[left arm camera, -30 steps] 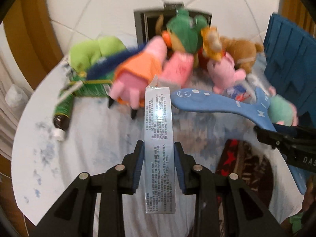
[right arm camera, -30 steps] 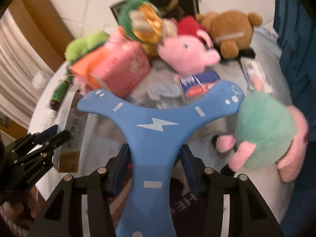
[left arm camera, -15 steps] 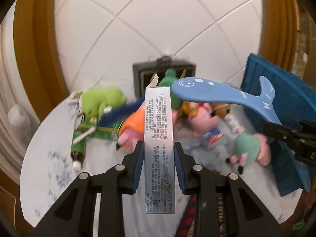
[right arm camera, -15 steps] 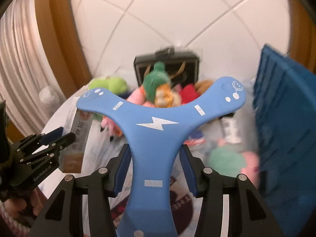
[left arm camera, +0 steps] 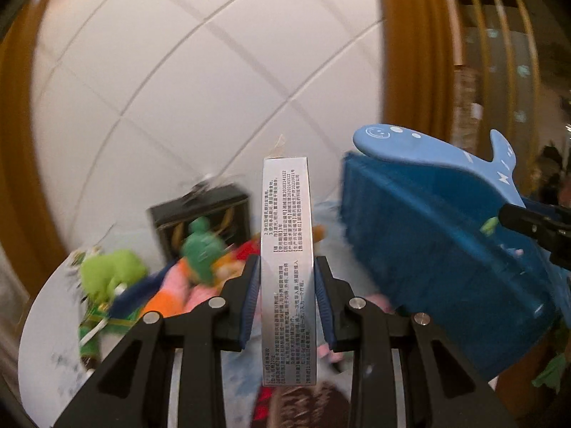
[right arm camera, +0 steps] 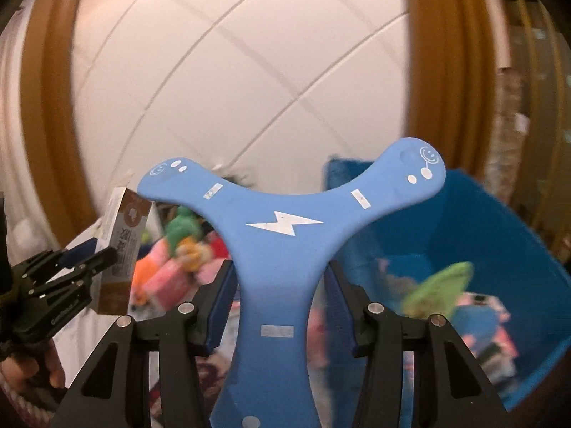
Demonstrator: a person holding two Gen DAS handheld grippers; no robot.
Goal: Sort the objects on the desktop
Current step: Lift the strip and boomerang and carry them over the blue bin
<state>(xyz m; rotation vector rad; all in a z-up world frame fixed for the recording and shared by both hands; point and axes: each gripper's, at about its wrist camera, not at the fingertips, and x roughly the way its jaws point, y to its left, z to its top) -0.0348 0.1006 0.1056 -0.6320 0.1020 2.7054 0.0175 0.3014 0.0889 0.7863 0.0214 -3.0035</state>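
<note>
Left gripper (left arm camera: 287,297): pinches silver carton (left arm camera: 288,260) across its narrow width; the carton's long axis runs forward along the fingers, and it is held above the table.
Right gripper (right arm camera: 282,294): pressed onto the stem of blue boomerang (right arm camera: 285,228); the two free arms fan out forward, flat face up, lightning mark visible.
Table (left arm camera: 46,321): white with a faint blue pattern, below and left of both tools.
Unsorted pile: green plush (left arm camera: 110,267), a darker green plush (left arm camera: 201,248) and pink and orange soft toys, blurred, lying left of the carton on the table.
Black frame (left arm camera: 200,210): stands behind the pile, against the tiled wall.
Blue bin (right arm camera: 474,249): lies ahead and to the right of both tools; it already holds a green item and some printed packets, too blurred to identify.
Deciding relation: the right gripper is judged nearer to the bin, with the boomerang's right arm already overlapping the bin rim in view; the left gripper must travel rightward to reach it.
Risk: the boomerang's wide span may catch the bin wall on release.
</note>
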